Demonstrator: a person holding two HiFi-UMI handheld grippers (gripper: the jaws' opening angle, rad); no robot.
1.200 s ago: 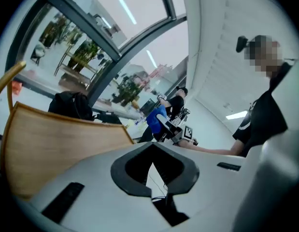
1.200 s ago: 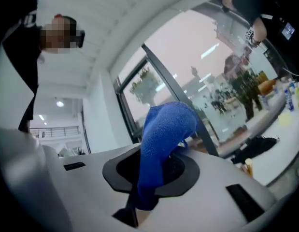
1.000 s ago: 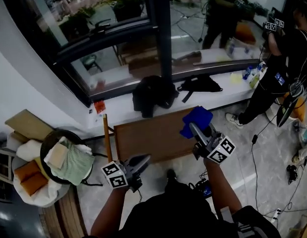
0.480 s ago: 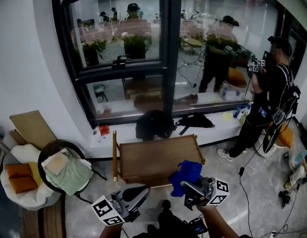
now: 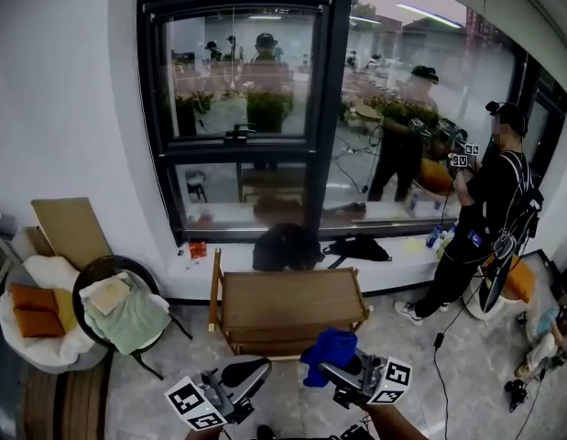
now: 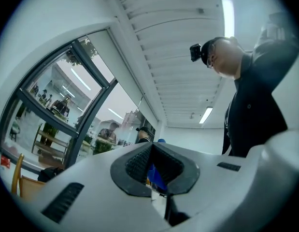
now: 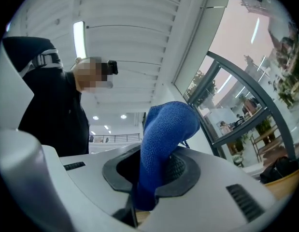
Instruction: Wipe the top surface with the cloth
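The wiping had not started. My right gripper (image 5: 331, 370) was pinched on the blue cloth (image 5: 327, 348), and both sat in the air on my side of the wooden counter (image 5: 288, 299), near its front edge but not touching it. My left gripper (image 5: 251, 372) hung beside it with its tips pressed together on nothing.

I judged the next move to be carrying the cloth forward and down until the loose end lay flat on the top, then sweeping along the length.

The cloth was a thick, nubby microfibre. It stood up out of the ribbed black pads in a soft folded hump, so I expected it to flop and spread under light pressure. The counter was a low brown rectangle with a smooth, bare top and raised rails at both short ends, which would likely stop each stroke.
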